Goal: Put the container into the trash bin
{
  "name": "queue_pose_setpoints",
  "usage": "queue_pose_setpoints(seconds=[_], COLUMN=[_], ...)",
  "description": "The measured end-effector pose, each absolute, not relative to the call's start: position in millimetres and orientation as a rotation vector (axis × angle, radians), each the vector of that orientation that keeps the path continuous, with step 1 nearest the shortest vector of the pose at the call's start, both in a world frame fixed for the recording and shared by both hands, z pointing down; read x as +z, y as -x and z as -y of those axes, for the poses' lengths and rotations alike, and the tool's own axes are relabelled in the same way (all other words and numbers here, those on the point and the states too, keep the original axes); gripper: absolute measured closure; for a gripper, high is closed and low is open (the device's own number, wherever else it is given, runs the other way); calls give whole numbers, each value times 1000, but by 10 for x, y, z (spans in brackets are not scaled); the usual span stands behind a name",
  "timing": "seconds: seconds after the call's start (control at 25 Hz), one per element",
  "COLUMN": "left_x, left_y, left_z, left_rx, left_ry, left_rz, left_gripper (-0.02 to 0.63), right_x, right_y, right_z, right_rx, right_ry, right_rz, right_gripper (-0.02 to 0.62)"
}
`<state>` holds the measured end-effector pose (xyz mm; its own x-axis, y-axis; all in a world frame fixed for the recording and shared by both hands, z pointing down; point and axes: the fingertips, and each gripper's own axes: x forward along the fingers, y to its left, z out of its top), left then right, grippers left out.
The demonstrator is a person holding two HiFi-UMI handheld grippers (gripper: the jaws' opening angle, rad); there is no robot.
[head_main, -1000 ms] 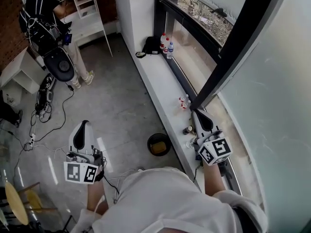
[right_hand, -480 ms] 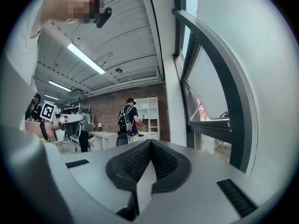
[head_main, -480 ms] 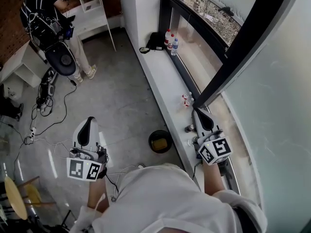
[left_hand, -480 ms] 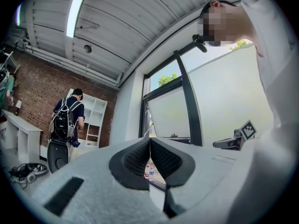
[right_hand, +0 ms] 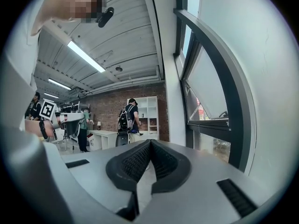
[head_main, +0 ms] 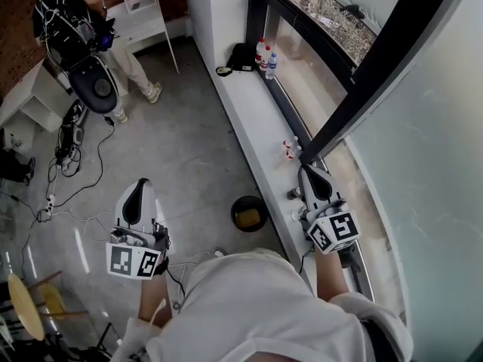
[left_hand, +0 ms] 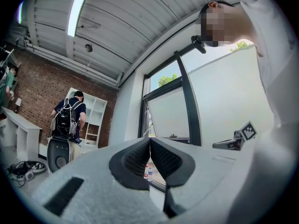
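Both tongs clenched and empty, the container waiting on the window sill

The left tongs (left_hand: 150, 143) and the right tongs (right_hand: 150, 144) each have their pads pressed together with nothing between them. The container (head_main: 293, 195), a small dark round pot too small to read further, stands on the white window sill (head_main: 253, 119) just beside the right tongs, with a red-and-white item (head_main: 287, 151) farther along. The round black trash bin (head_main: 235, 211), with something yellowish inside, sits on the floor (head_main: 181, 157) close below the sill

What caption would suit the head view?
Person at a white window ledge, left gripper and right gripper both shut and empty, black bin on the floor below.
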<state>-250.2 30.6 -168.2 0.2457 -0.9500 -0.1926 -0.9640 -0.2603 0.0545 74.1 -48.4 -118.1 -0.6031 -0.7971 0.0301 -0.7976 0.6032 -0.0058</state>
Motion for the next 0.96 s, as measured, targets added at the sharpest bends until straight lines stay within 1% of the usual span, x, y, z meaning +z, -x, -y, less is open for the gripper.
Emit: queue_pose_setpoints(seconds=[0.96], left_x=[-1642], left_y=[2525], left_z=[-287], left_rx=[319], left_ry=[2464], left_rz=[-1833], left_gripper=[588], right_x=[-1237], right_y=[-646], right_z=[351], right_rx=[-7], right_ry=[-1406], right_rz=[2763], right_gripper=[594])
